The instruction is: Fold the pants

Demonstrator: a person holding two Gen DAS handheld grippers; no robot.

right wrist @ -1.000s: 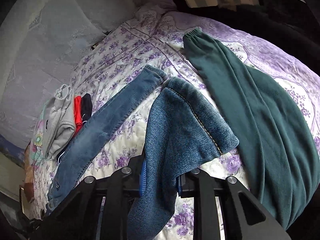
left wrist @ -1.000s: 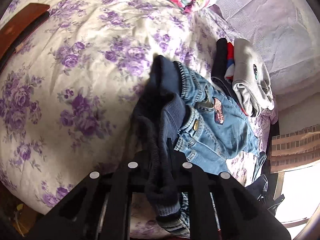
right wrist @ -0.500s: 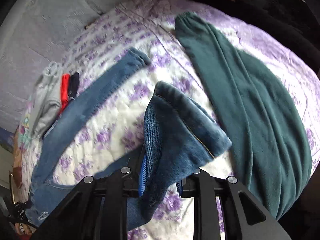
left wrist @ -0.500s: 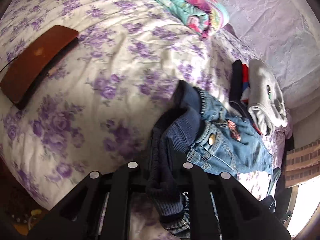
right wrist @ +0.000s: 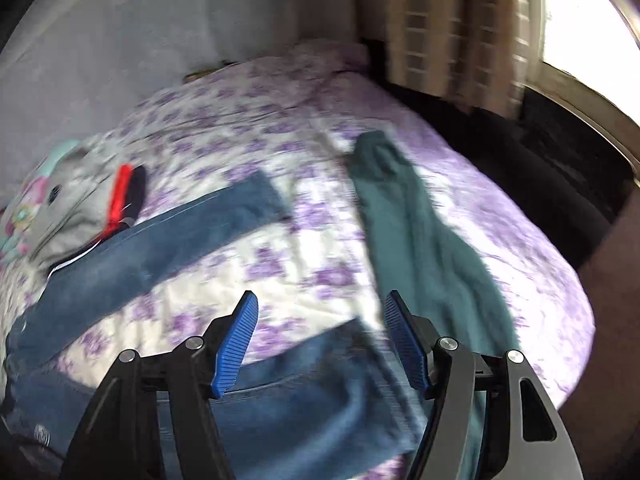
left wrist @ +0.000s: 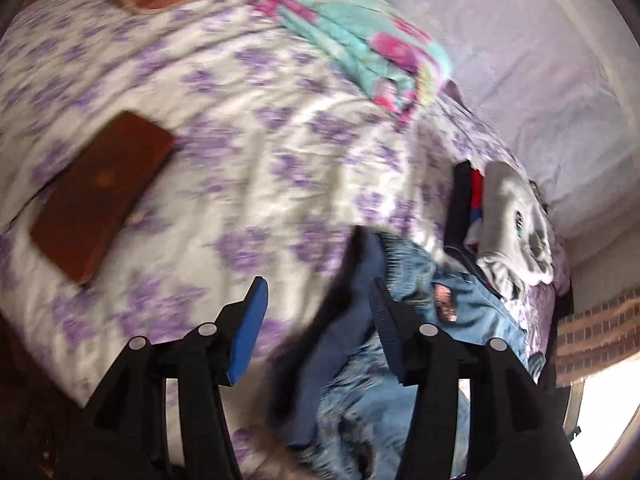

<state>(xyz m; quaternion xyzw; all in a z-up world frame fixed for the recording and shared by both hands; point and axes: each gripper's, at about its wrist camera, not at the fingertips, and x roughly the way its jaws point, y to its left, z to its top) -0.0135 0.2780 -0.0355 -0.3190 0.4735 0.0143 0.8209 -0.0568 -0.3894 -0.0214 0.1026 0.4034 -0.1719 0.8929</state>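
Note:
Blue jeans lie on the floral bed. In the left wrist view their waist [left wrist: 424, 292] with a dark ribbed band is bunched just ahead of my left gripper [left wrist: 318, 300], which is open with nothing between its jaws. In the right wrist view one leg [right wrist: 180, 228] stretches away to the left and the other leg's hem [right wrist: 320, 384] lies under my right gripper [right wrist: 320, 312], which is open and empty just above it.
A pile of folded clothes, grey on top [left wrist: 516, 224], lies beside the jeans; it also shows in the right wrist view [right wrist: 76, 208]. Dark green pants [right wrist: 420, 248] lie to the right. A brown board [left wrist: 100, 196] and a turquoise blanket [left wrist: 360, 48] rest farther off. Curtain and window stand at right.
Both grippers have opened and let go of the jeans. The waistband and the leg hem have dropped onto the bed. Both cameras have tilted up; the views are motion-blurred.

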